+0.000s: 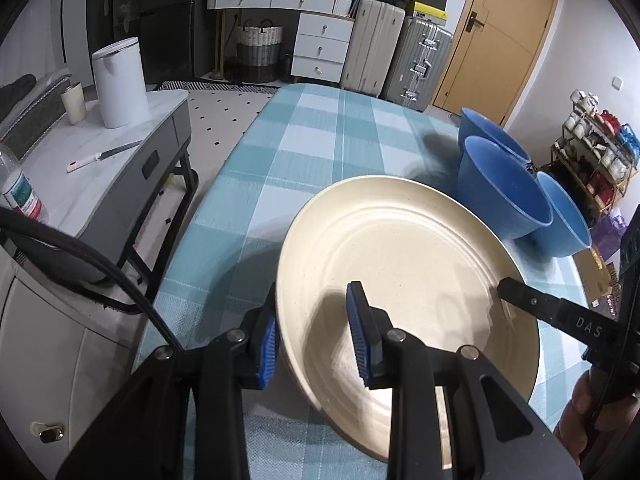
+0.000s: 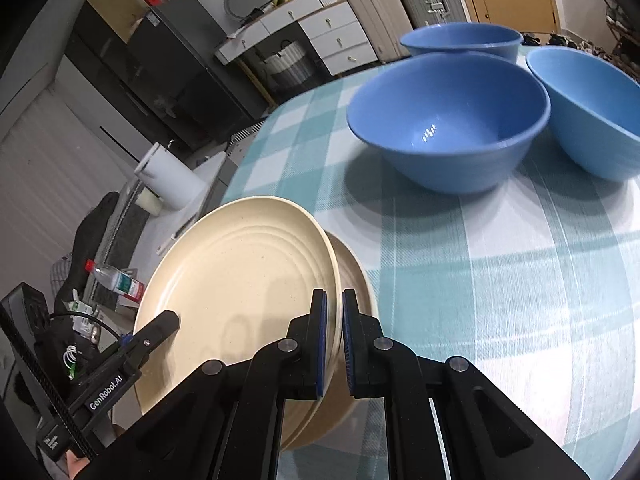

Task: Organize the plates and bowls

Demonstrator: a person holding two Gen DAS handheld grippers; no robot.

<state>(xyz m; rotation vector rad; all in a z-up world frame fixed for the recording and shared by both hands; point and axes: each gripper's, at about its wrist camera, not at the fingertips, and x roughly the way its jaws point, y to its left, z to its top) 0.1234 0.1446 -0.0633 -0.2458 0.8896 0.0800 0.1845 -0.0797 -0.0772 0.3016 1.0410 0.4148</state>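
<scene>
The cream plate (image 1: pixel 404 280) is carried clear of the table (image 1: pixel 320 140) between both tongs, tilted so that its left edge sits lower than its right. In the right wrist view a second rim shows behind the first, so this is probably two stacked plates, though the count cannot be confirmed. The left tongs (image 1: pixel 316 340) straddle the near-left rim, one blue pad under the edge and one over the inner face, at a narrow setting that holds the rim. The right tongs (image 2: pixel 334 340) pinch the opposite rim edge-on, nearly closed on the thin edge. The three blue bowls (image 2: pixel 448 120) stand on the table ahead and to the right of the plate, nearer the right tongs, and close to one another. Both tongs point steeply down toward the tabletop. The bare checked cloth directly below and ahead of the plate is judged the likely set-down area, left of the bowls.
</scene>
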